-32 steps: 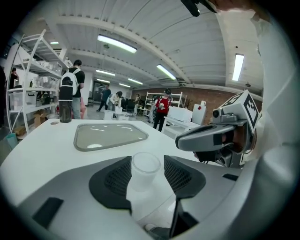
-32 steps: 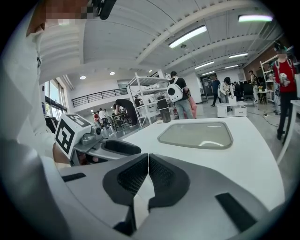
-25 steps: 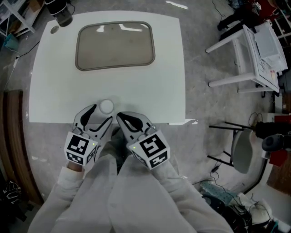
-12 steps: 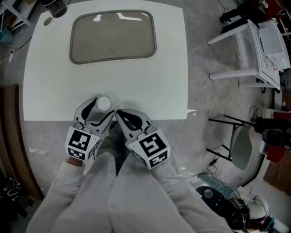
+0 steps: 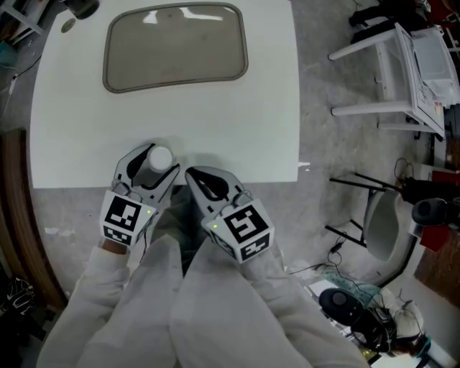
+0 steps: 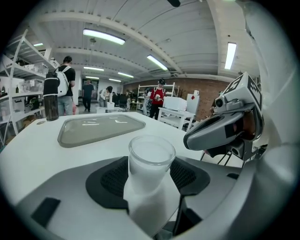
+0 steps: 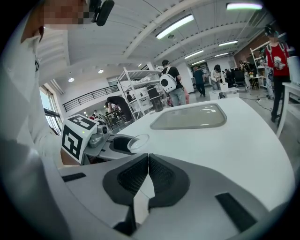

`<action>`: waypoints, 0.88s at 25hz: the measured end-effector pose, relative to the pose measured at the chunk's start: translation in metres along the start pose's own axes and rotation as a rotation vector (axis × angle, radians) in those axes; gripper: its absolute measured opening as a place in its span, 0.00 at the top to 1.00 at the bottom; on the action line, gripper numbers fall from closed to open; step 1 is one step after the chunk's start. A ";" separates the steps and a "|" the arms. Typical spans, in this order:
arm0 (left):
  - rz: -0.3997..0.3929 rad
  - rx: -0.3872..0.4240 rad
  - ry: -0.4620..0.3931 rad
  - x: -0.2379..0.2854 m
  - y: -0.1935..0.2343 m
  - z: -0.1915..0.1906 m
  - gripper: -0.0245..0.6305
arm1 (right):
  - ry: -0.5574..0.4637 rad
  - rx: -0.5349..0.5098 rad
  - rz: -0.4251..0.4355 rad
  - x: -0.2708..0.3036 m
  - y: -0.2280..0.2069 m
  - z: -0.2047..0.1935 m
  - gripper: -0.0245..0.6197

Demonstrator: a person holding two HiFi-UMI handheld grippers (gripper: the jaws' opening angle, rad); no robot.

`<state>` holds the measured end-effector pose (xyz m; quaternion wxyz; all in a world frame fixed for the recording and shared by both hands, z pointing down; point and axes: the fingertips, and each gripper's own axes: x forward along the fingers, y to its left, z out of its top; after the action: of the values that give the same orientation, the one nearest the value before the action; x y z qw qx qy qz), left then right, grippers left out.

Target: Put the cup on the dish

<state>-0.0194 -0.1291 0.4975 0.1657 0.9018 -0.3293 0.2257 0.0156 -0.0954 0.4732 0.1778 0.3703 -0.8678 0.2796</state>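
A small frosted white cup (image 5: 159,157) (image 6: 150,176) stands upright between the jaws of my left gripper (image 5: 149,167) (image 6: 149,187), which is shut on it at the near edge of the white table (image 5: 215,122). The cup's rim (image 7: 138,142) also shows in the right gripper view. The dish (image 5: 176,45) (image 6: 99,129) (image 7: 190,117), a grey rounded-rectangle tray, lies at the table's far side. My right gripper (image 5: 203,188) (image 7: 148,174) is shut with nothing in it, just right of the left one, over the table's near edge.
A dark tumbler (image 5: 77,7) (image 6: 51,101) stands at the table's far left corner. White furniture (image 5: 402,79) and a chair (image 5: 381,230) stand on the floor to the right. Several people (image 7: 169,82) stand in the background.
The table has shifted toward the top of the head view. Both grippers keep their places at the near edge, and the left stays closed around the cup.
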 end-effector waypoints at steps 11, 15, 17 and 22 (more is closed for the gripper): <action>-0.019 0.024 0.012 0.004 -0.002 0.000 0.54 | 0.001 0.013 -0.013 -0.004 0.001 -0.005 0.94; -0.018 0.029 0.023 0.004 0.000 -0.002 0.54 | -0.007 0.010 -0.011 -0.002 0.005 -0.005 0.94; -0.004 0.025 0.028 0.003 0.001 -0.003 0.55 | -0.011 0.011 -0.013 -0.002 0.006 -0.004 0.94; 0.019 -0.001 0.035 0.001 0.004 -0.002 0.55 | -0.013 0.011 -0.019 -0.008 0.003 -0.002 0.94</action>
<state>-0.0218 -0.1313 0.4999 0.1696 0.8944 -0.3351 0.2429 0.0188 -0.0876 0.4697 0.1730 0.3812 -0.8638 0.2804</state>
